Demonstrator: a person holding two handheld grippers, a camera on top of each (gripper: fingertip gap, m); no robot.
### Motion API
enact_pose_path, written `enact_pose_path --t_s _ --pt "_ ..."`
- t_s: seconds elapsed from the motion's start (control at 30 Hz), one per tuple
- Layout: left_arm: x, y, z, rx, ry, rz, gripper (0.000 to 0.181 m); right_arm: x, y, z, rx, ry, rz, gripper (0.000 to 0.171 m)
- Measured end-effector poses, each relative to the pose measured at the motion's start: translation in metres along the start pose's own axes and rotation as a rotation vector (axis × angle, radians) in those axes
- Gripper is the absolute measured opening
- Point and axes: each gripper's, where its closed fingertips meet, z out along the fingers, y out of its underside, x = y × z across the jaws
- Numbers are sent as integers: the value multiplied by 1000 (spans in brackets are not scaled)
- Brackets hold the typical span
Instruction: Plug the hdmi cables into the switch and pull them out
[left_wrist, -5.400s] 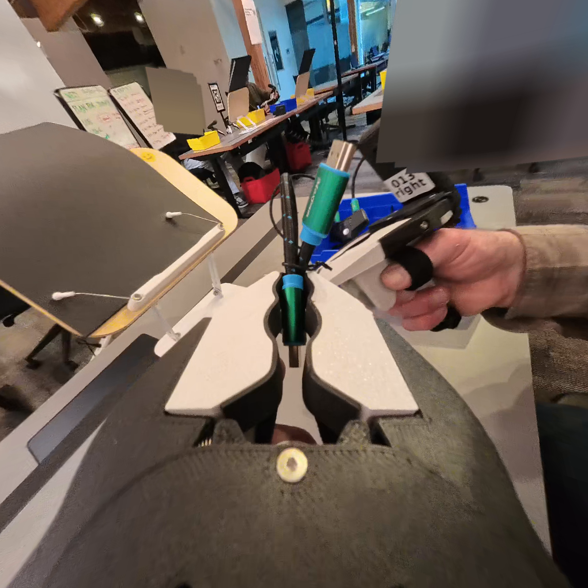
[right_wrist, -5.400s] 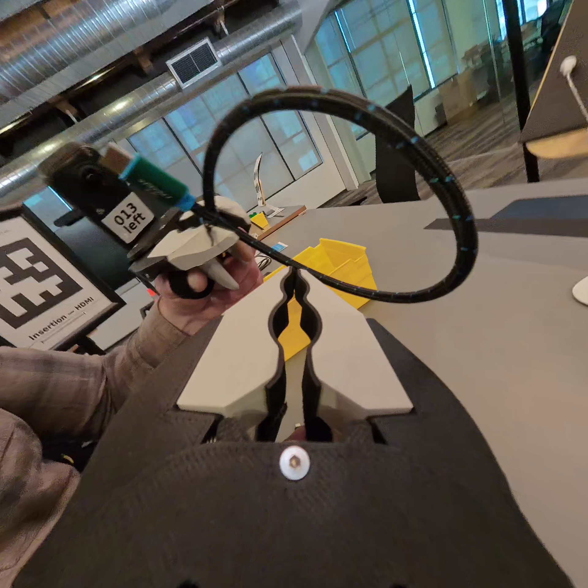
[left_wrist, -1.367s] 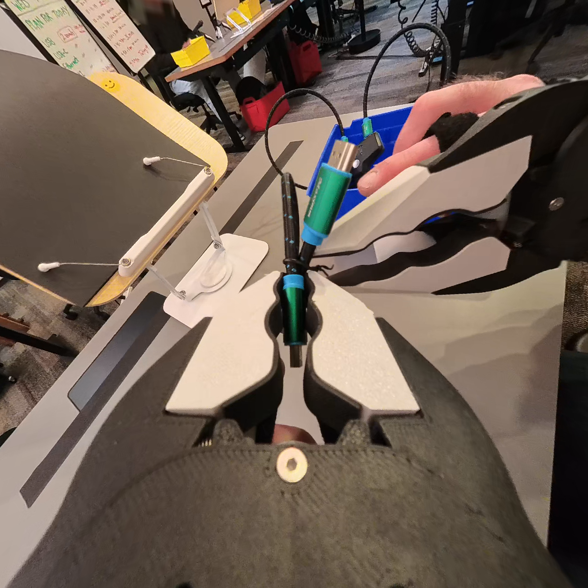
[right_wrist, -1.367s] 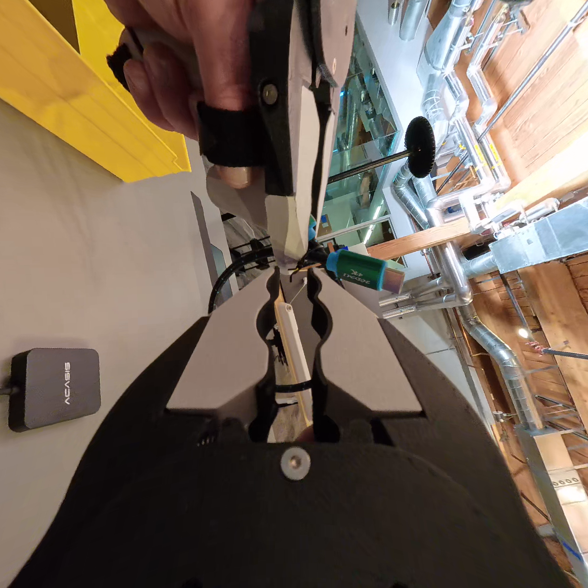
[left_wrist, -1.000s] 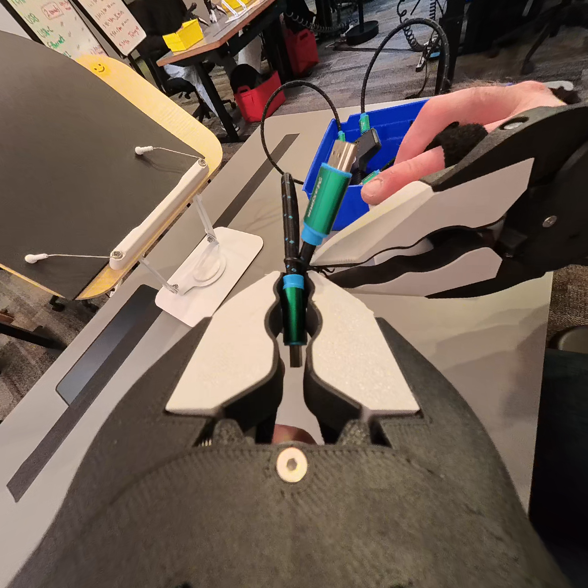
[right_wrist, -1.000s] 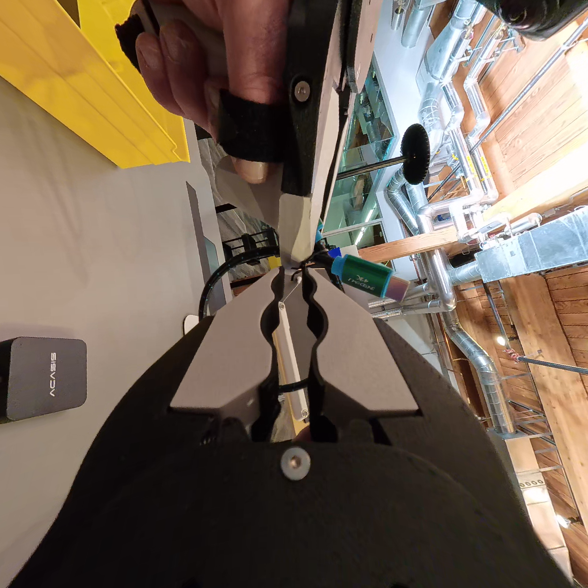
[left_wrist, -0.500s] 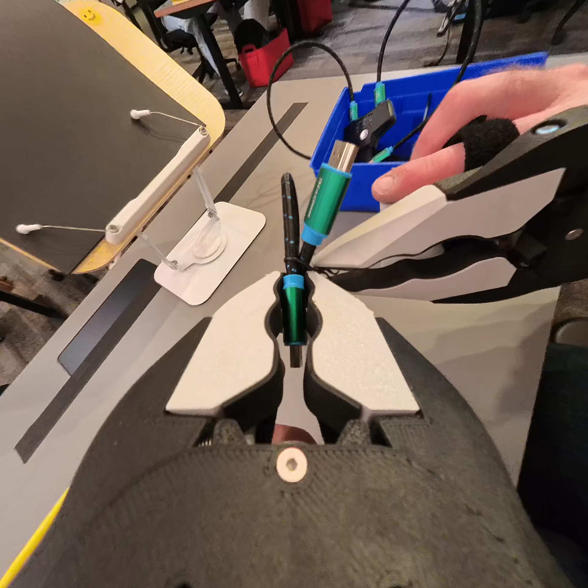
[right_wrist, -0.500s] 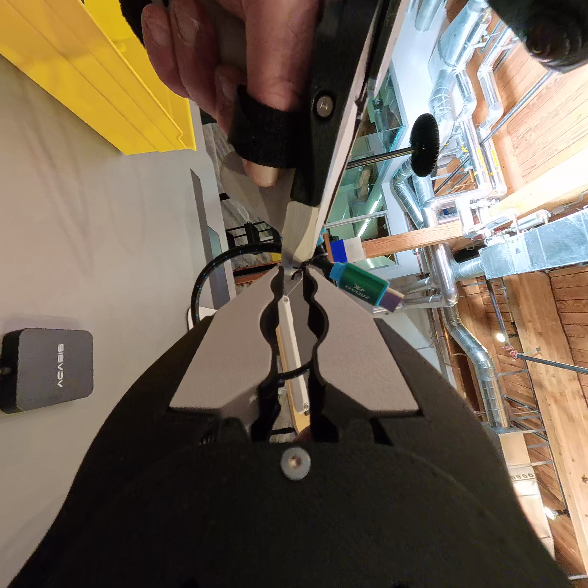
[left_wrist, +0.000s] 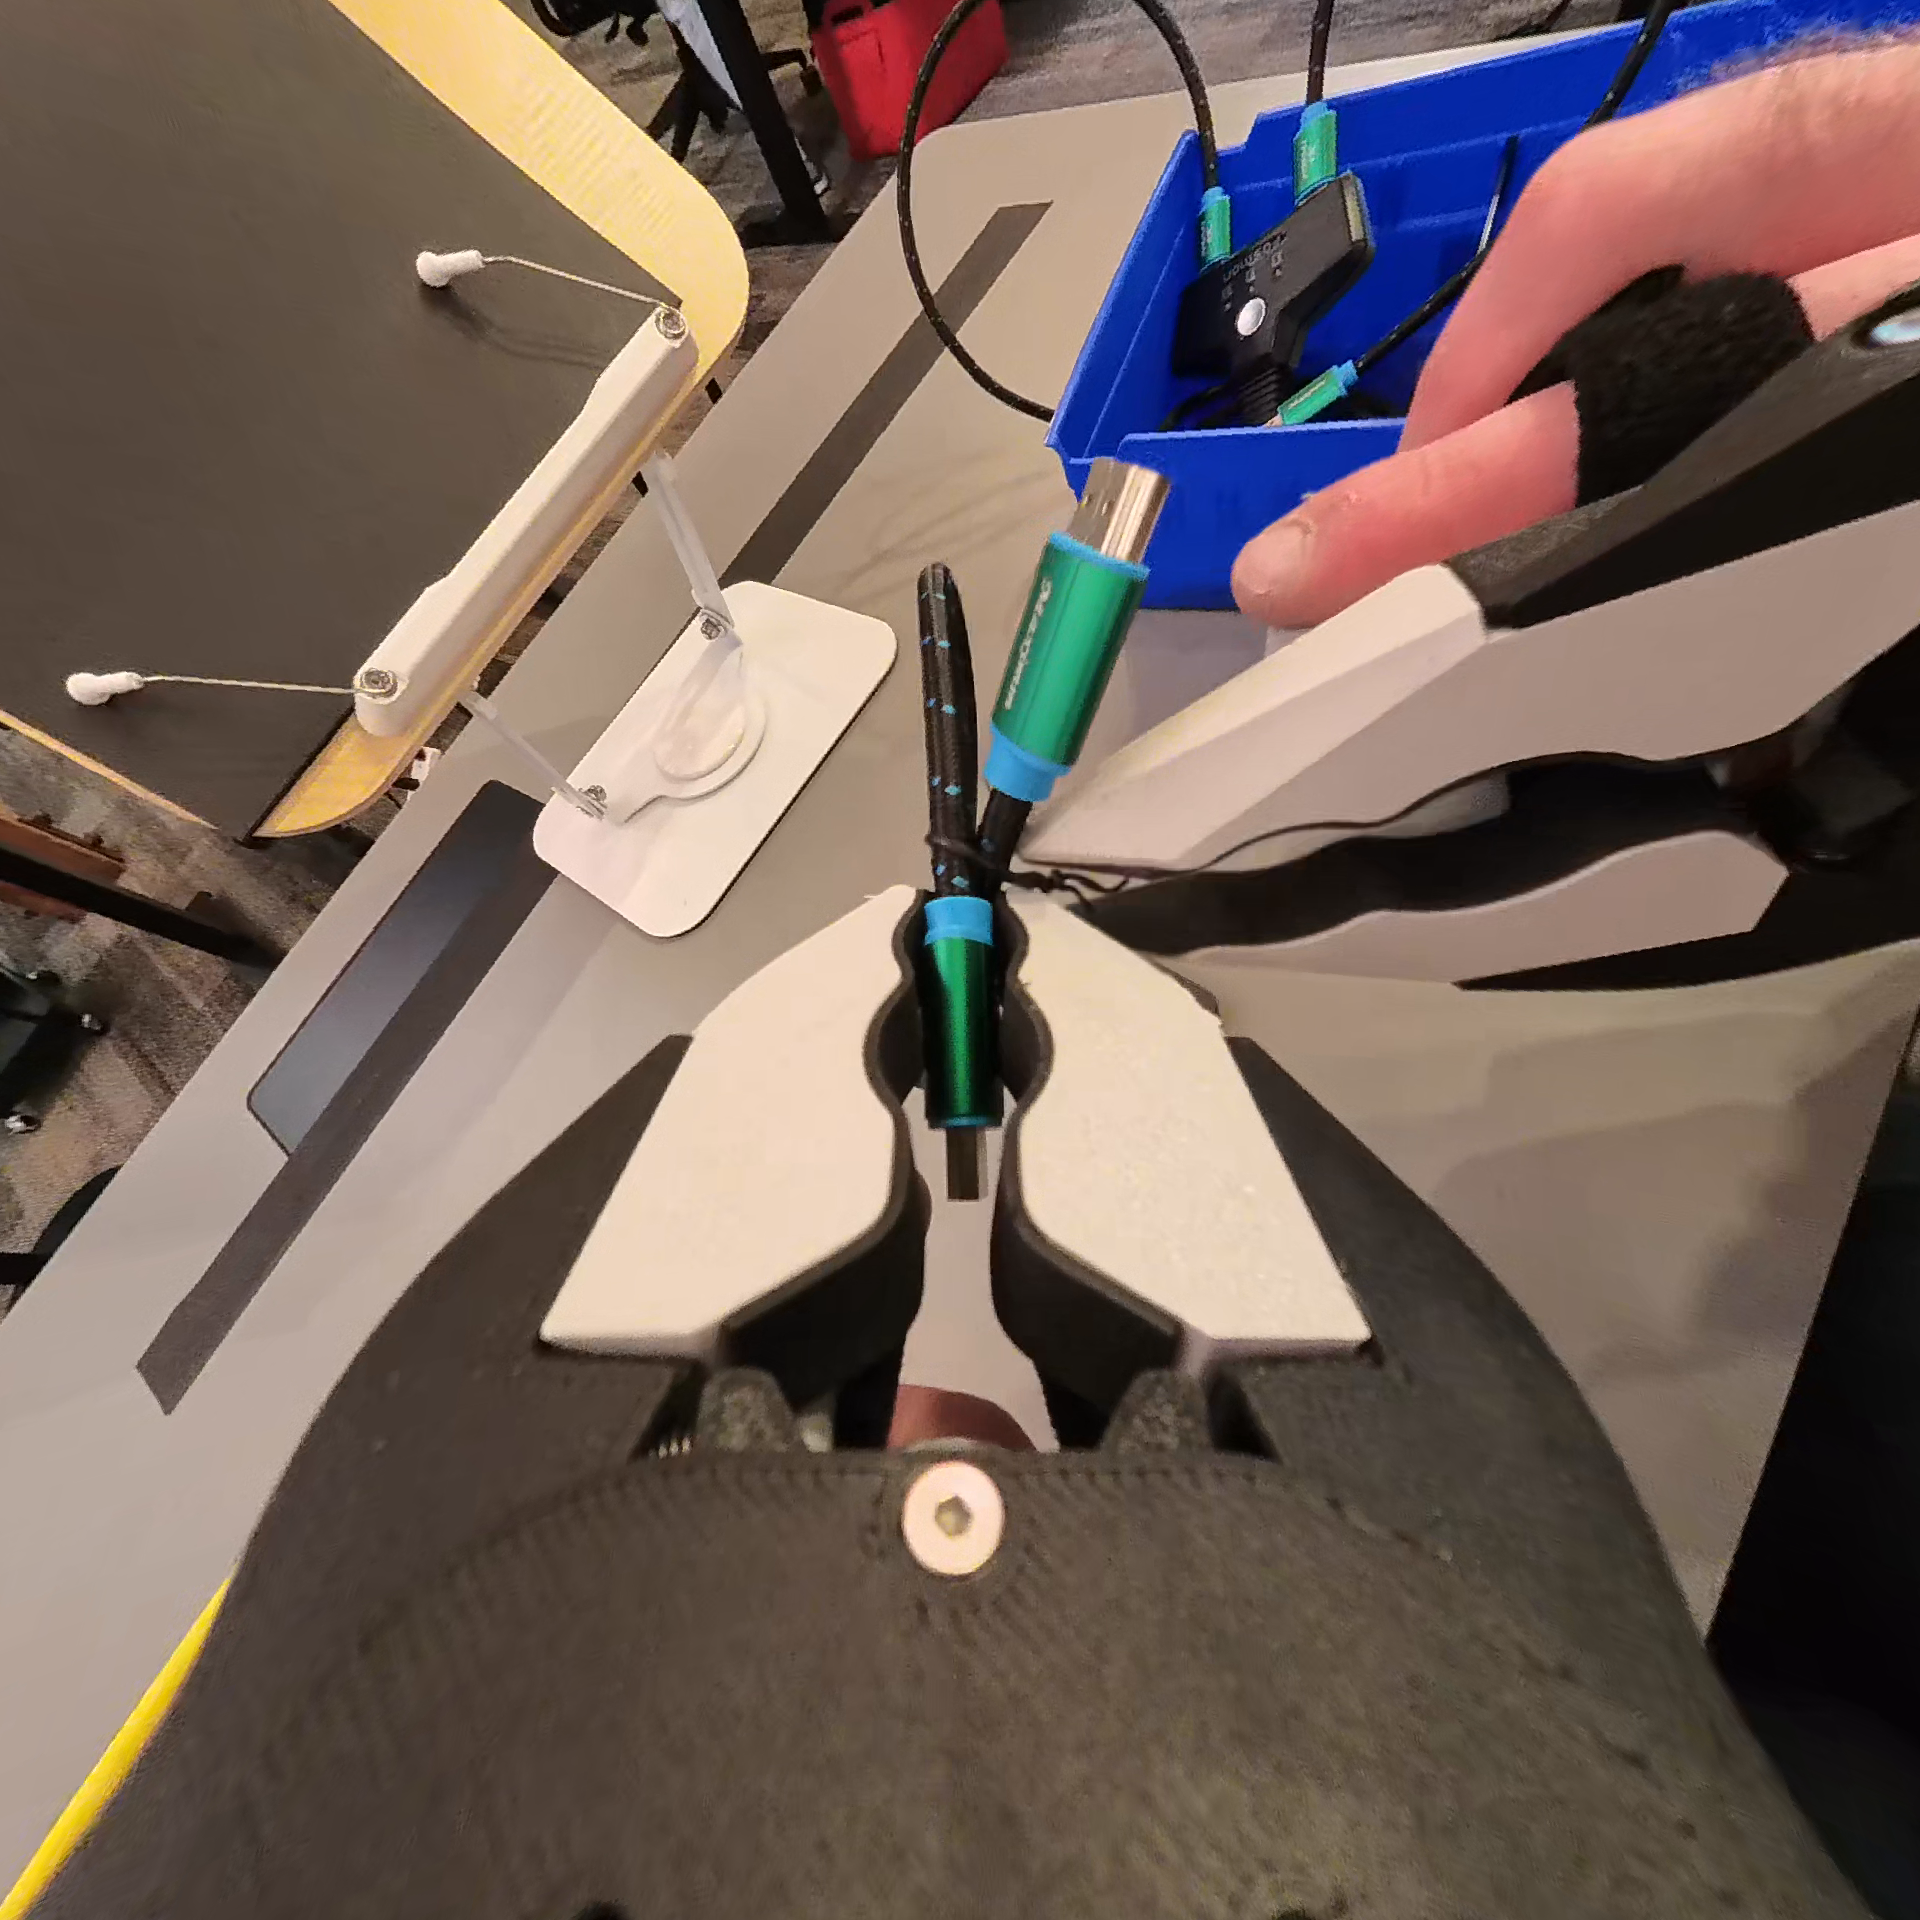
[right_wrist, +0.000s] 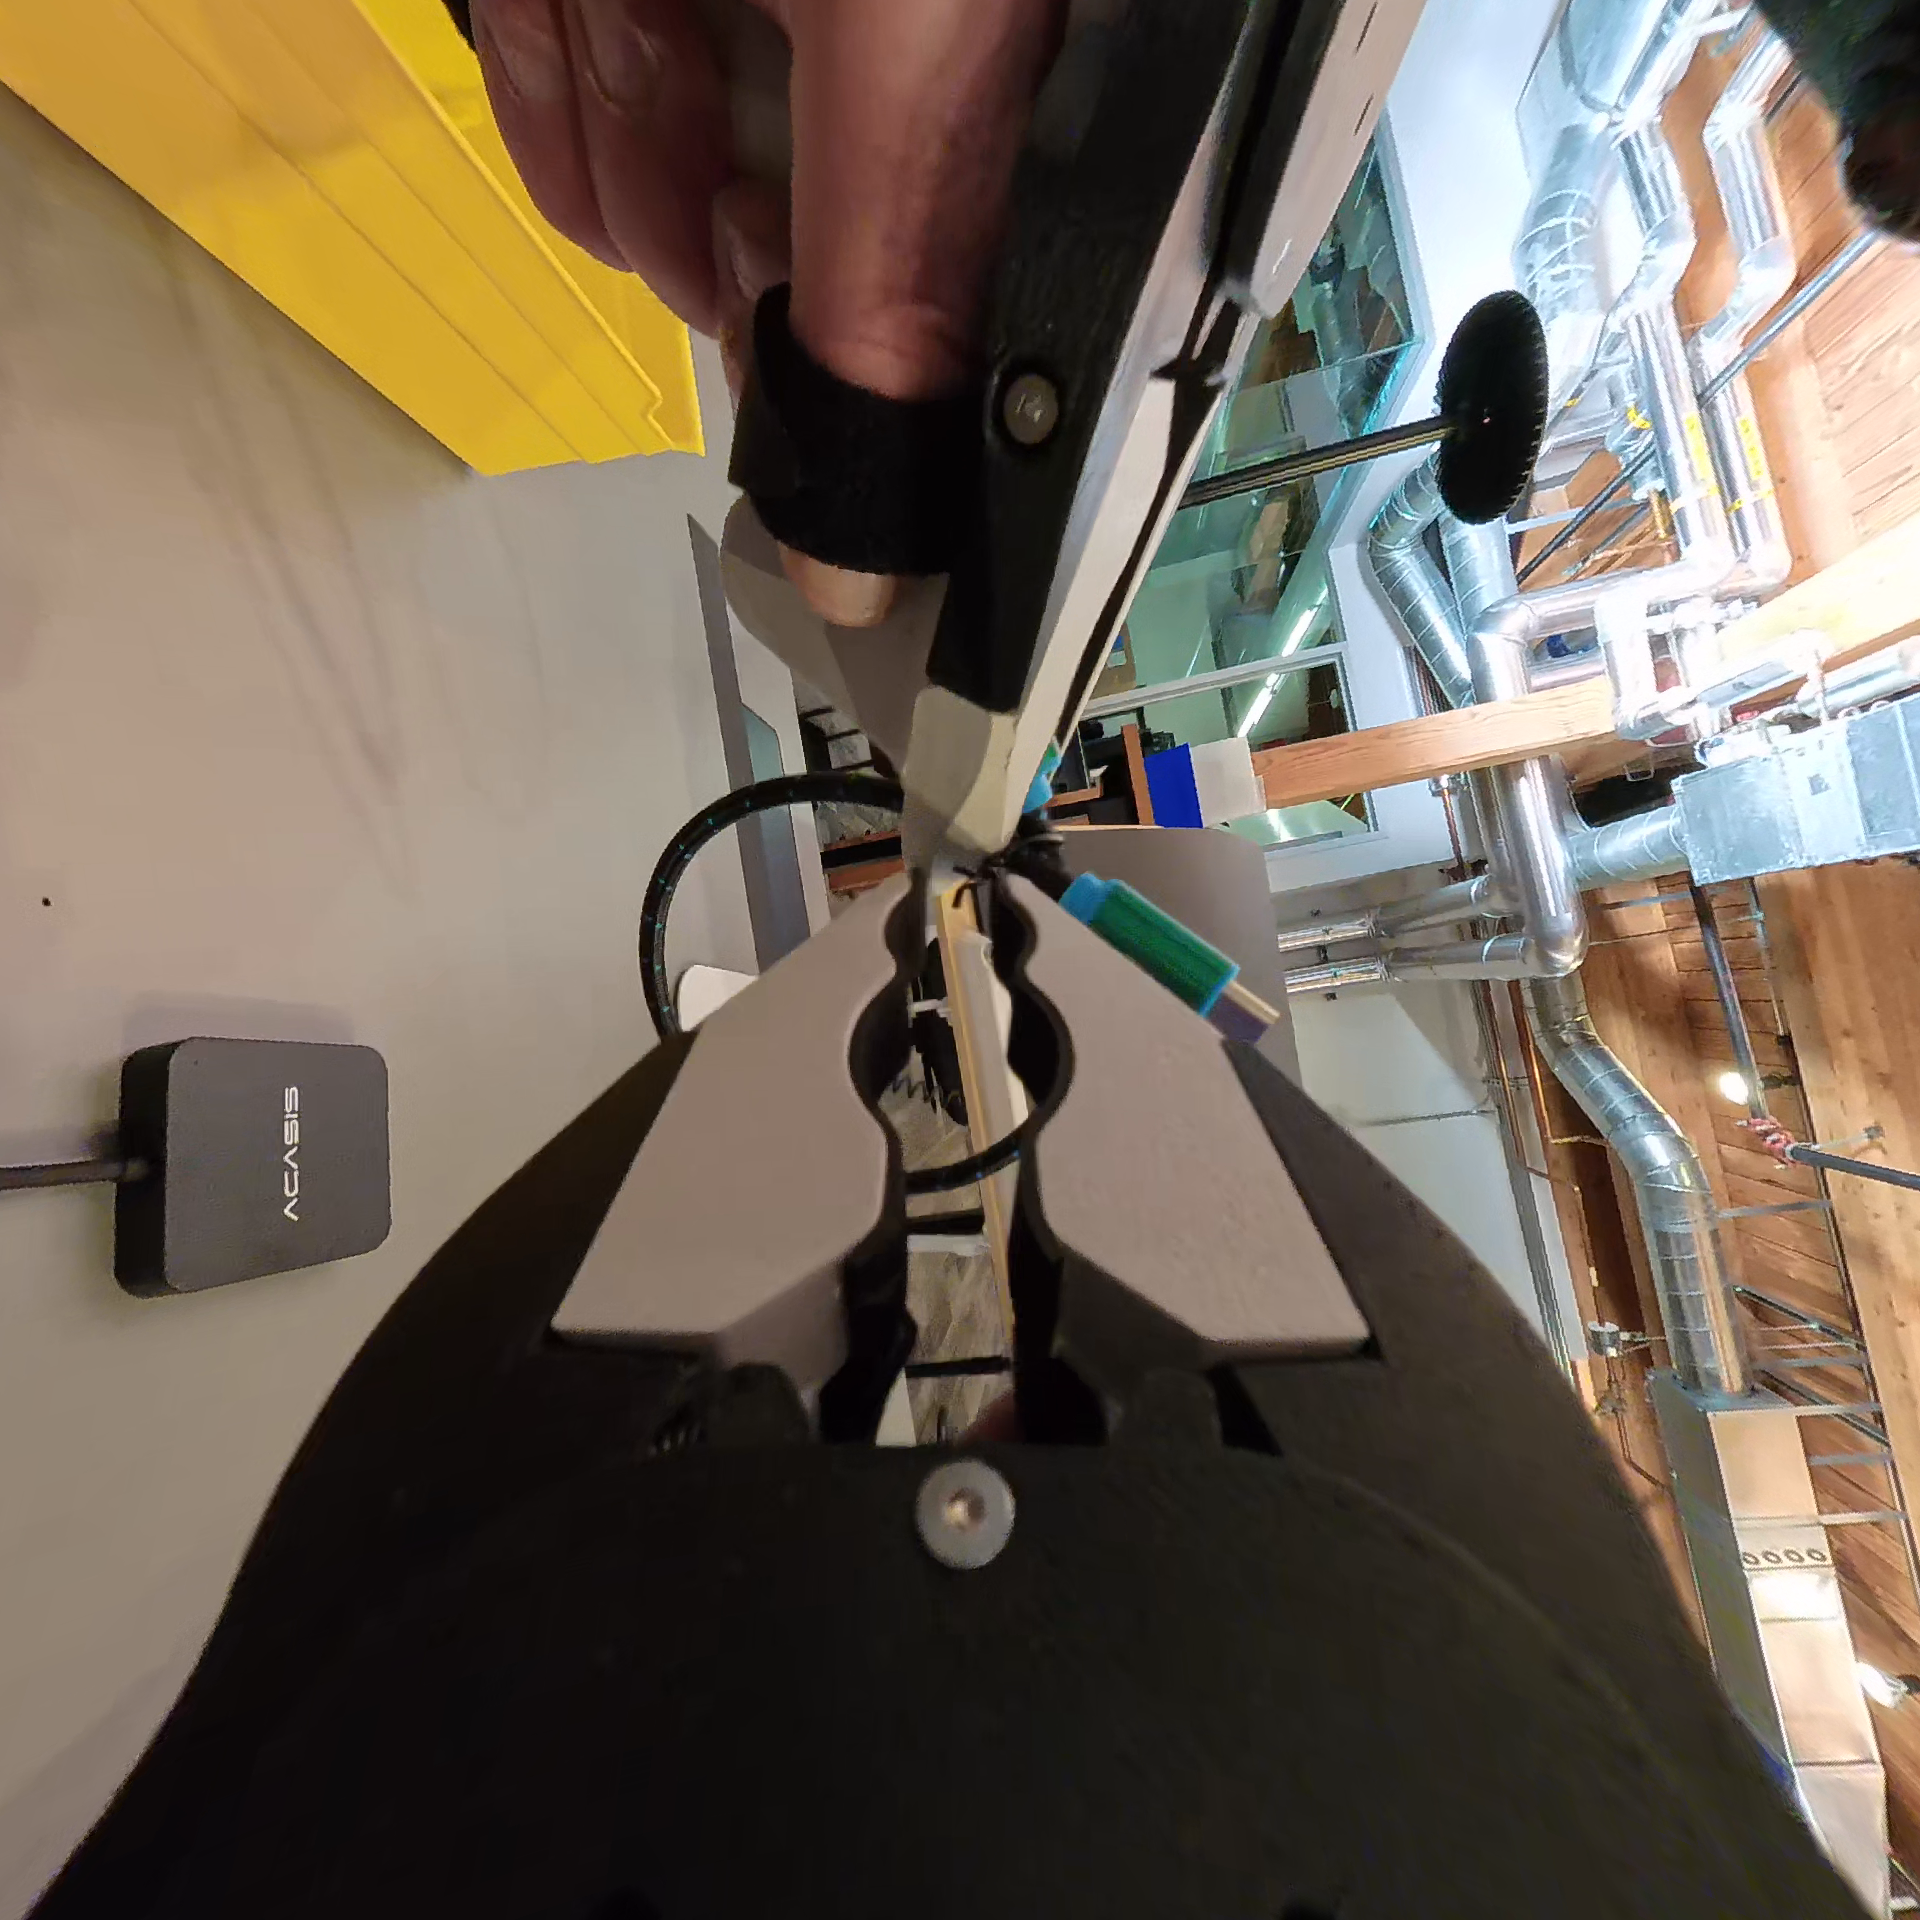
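There are two grippers, and a hand holds each one. The left gripper (left_wrist: 961, 914) is squeezed tight on one green plug (left_wrist: 958, 1023) of a black braided cable (left_wrist: 943, 707). That plug sits deep between the two white fingers (left_wrist: 769, 1153), with its metal end pointing back toward the camera. The cable loops up past the fingertips, and its second green plug (left_wrist: 1062, 675) sticks up in the air with its silver end on top. A thin black tie (left_wrist: 971, 854) binds the two cable ends together just above the left gripper.

The right gripper (left_wrist: 1039, 873) comes in from the side, and its tips meet the cable at that tie. Its jaws are only a thin crack apart at the tips. I cannot tell if it is pinching the tie. A hand (left_wrist: 1621, 270) with a black finger strap holds it.

Beyond the left gripper sits one blue bin (left_wrist: 1226, 488). Inside lies one black switch (left_wrist: 1273, 281) with three small green plugs in it. Off to the other side of the left gripper stands one white stand (left_wrist: 717, 748) holding a dark board (left_wrist: 281, 353).

In the right wrist view, one yellow bin (right_wrist: 395, 260) and one dark grey box (right_wrist: 255, 1164) rest on the grey table (right_wrist: 312, 727). The left gripper's tip (right_wrist: 966, 800) touches the right gripper's fingertips there.
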Motion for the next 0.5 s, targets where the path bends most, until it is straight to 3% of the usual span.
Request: enact_pose_path --t_s 0.5 --pt "-2 3 -1 -16 -8 0 8 -3 1 1 -16 -25 4 3"
